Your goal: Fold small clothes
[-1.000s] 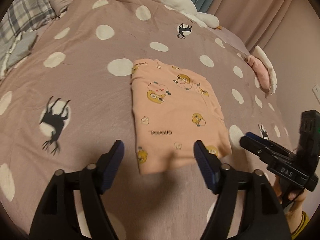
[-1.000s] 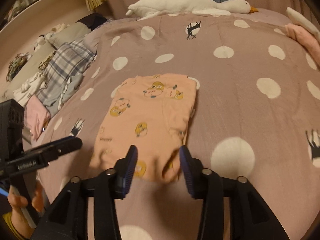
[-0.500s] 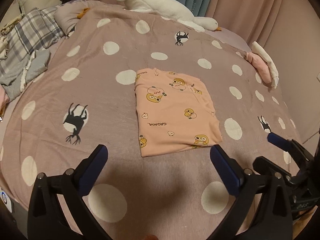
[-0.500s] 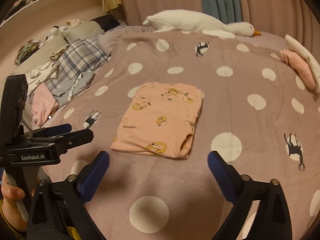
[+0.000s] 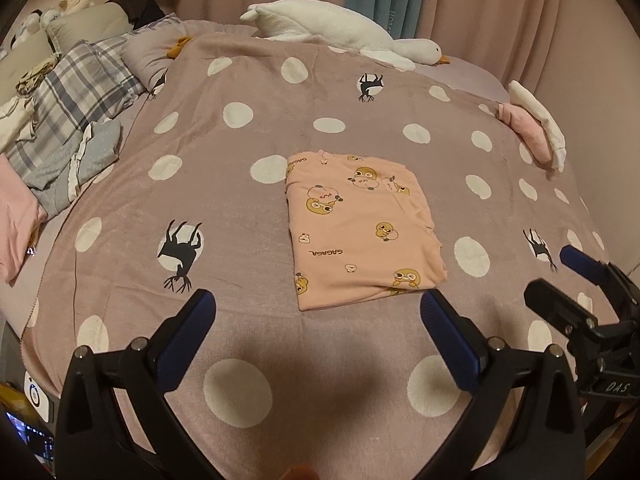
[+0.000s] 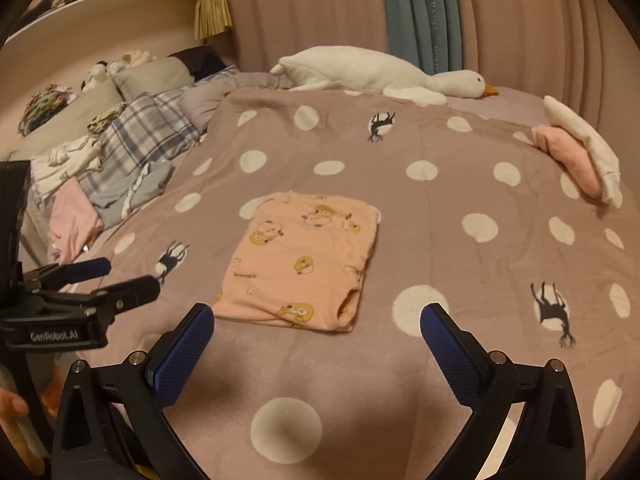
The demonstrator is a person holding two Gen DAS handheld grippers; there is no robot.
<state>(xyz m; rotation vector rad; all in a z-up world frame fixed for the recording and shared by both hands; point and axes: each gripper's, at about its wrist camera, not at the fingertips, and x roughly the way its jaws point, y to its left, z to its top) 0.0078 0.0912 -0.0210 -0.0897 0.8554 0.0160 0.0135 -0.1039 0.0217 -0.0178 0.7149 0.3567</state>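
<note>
Peach garment, printed with yellow cartoon ducks and small lettering, lies folded into a neat rectangle near the middle of the bed, flat on a mauve blanket with white polka dots and black deer silhouettes. In the right wrist view the same garment sits just beyond the fingertips, its nearest edge showing a small gathered opening at the right corner.

Both tools are above the blanket on the near side of the garment and touch nothing. The left tool has its blue-padded fingers spread wide apart, with only blanket between them. The right tool is likewise spread wide, nothing between its pads. Each tool shows in the other's camera: the right one at the right edge of the left wrist view, the left one at the left edge of the right wrist view, where part of a hand grips its handle.

A long white goose plush lies across the far end of the bed in front of pink curtains and a teal curtain panel. At the right edge of the bed rest a folded pink piece and a cream piece, touching each other. On the left side, a plaid cloth and a loose heap of grey, white and pink clothes lie beside pillows.
</note>
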